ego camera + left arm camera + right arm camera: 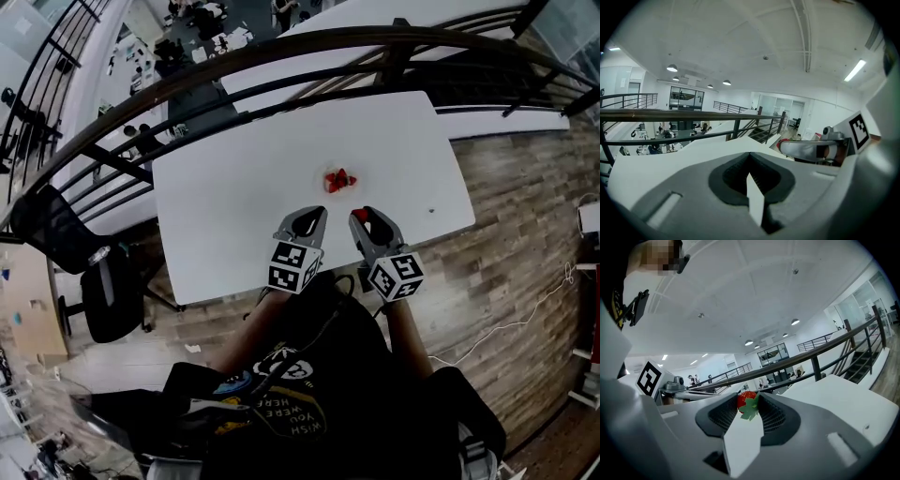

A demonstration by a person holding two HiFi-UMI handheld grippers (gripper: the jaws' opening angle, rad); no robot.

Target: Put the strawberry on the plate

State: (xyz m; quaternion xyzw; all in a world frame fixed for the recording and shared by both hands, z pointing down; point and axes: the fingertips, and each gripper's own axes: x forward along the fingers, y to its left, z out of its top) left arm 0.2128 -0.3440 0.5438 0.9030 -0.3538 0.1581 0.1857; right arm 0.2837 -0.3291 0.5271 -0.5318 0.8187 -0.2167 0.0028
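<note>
Right claw (749, 397) clamped on strawberry (745, 399), green leaf toward camera. Left claw (750, 154) tips together, empty. Both over white bench (234, 187), near red fruit pile (339, 180).

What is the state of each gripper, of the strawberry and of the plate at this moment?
left gripper: shut, nothing between its jaws.
right gripper: shut on the strawberry.
strawberry: held at the jaw tips, green leaves toward the camera, not yet on the plate.
plate: resting on the table, already with red fruit on it.
</note>
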